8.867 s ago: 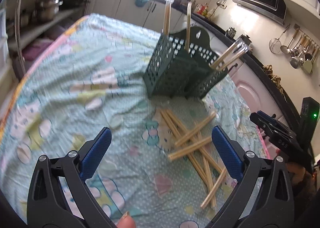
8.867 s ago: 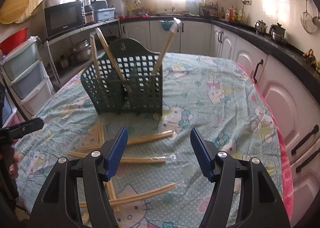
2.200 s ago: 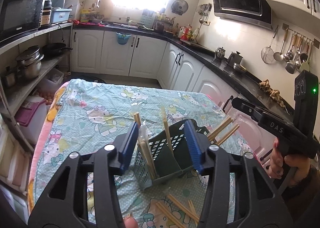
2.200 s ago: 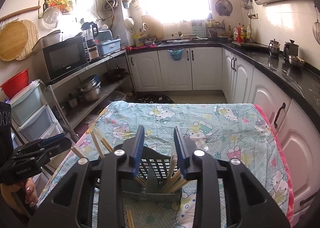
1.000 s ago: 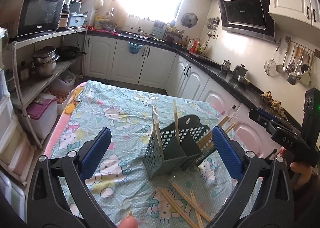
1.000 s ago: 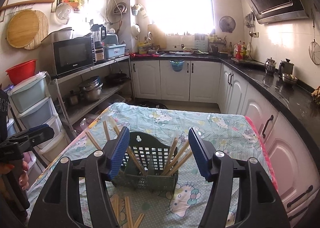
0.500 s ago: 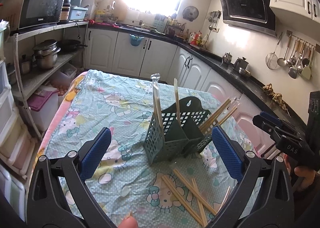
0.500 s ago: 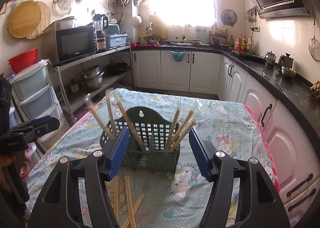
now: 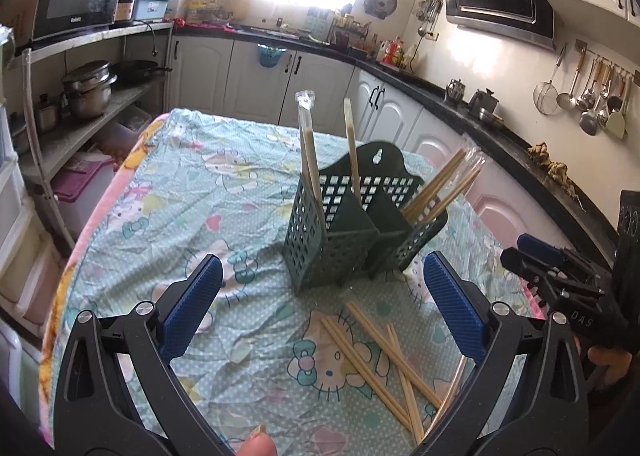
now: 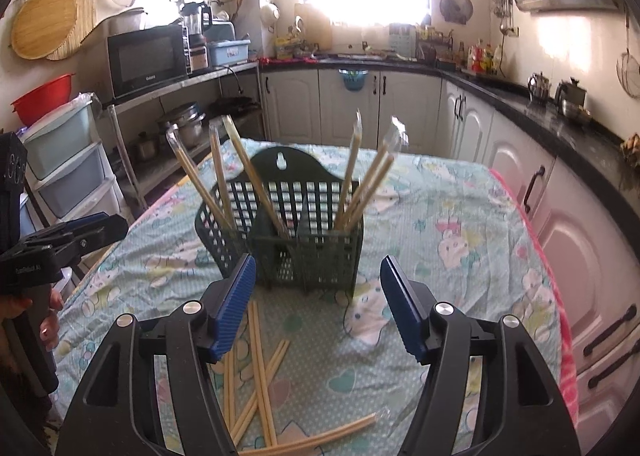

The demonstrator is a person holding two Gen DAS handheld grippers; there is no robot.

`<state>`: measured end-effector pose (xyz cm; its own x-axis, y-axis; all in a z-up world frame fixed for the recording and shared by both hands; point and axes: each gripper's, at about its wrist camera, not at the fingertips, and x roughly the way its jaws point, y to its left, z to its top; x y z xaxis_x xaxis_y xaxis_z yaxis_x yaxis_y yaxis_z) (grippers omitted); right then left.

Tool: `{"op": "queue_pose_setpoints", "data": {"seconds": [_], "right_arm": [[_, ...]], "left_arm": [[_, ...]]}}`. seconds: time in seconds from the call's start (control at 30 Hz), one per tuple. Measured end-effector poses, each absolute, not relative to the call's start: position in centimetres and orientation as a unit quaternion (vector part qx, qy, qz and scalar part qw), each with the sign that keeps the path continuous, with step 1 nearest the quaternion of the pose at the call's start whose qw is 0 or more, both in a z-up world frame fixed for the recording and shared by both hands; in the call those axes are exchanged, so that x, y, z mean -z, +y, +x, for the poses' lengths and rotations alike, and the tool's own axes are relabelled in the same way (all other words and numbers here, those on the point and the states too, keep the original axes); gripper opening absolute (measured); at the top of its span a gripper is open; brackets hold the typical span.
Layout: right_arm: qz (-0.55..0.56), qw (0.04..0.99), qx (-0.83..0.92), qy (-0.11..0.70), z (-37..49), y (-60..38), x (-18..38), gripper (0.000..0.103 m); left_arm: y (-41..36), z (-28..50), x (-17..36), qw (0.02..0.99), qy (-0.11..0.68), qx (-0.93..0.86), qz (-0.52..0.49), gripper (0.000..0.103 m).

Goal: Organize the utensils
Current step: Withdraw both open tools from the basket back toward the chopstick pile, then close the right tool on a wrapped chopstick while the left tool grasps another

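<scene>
Both grippers, left (image 9: 320, 312) and right (image 10: 318, 304), gape empty before the caddy (image 10: 288, 240); pinch 1 loose chopstick (image 10: 258, 360) mid-shaft.

Perforated plastic basket (image 10: 312, 256), wooden chopsticks (image 10: 260, 356)

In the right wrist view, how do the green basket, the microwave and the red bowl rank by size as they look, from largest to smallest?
1. Green basket: largest, though it is also nearest to the camera.
2. Microwave.
3. Red bowl: smallest; it is partly hidden, so its rank is less sure.
</scene>
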<state>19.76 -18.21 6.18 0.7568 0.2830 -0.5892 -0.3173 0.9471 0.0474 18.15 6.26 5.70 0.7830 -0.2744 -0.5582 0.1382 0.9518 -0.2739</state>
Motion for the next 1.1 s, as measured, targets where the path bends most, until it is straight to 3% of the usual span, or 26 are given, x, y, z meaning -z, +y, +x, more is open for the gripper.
{"op": "queue_pose_setpoints", "data": {"seconds": [1.1], "right_arm": [[0.033,0.898,-0.069,0.434,16.6,-21.8,4.0,0.062]], "left_arm": [[0.9,20.6,2.1,0.891,0.41,0.167,-0.103,0.093]]}}
